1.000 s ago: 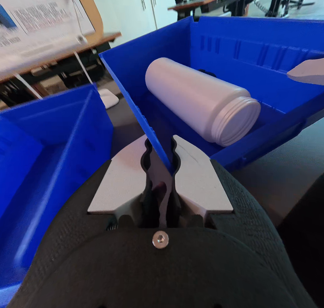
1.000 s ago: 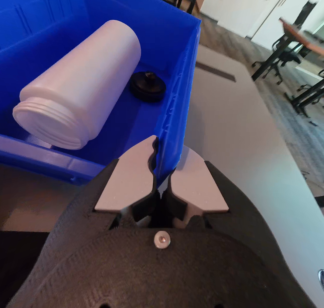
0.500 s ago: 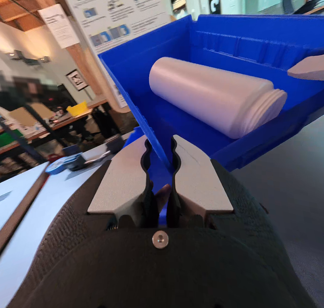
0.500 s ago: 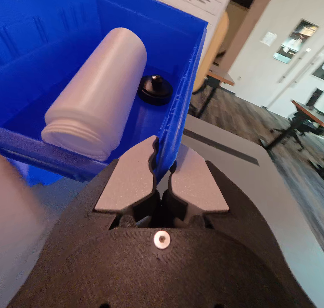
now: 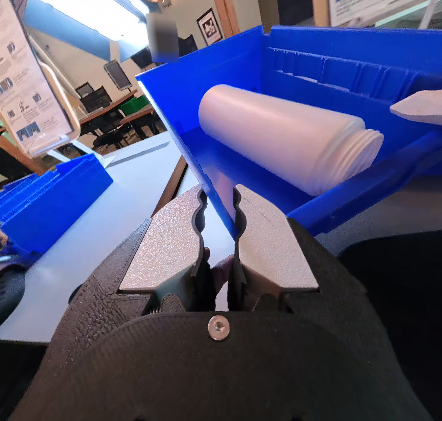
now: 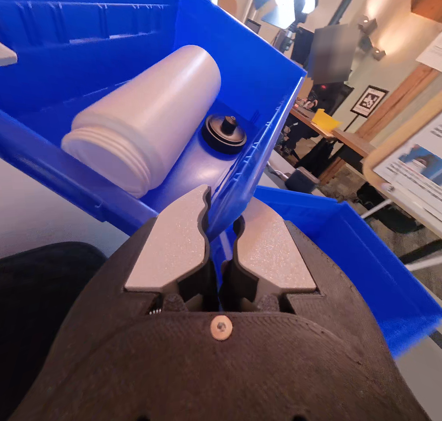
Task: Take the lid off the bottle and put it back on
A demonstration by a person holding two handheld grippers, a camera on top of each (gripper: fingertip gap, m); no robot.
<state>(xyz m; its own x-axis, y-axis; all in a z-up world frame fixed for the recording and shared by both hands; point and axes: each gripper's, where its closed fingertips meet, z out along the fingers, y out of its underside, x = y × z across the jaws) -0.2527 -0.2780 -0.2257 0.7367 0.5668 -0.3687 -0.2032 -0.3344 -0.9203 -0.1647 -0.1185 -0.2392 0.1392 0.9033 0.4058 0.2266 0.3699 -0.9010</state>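
The blue plastic bin [image 5: 239, 79] is gripped by both side walls: left gripper [image 5: 218, 195] and right gripper [image 6: 223, 203], jaws narrowed on them. Inside, the white lidless plastic bottle [image 6: 146, 127] is lying, the black round lid [image 6: 223, 134] just beside it.

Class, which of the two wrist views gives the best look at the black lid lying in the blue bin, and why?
The right wrist view: the black lid lies unobstructed on the floor of the blue bin, beside the white bottle, knob visible. In the left wrist view the bottle hides the lid entirely.
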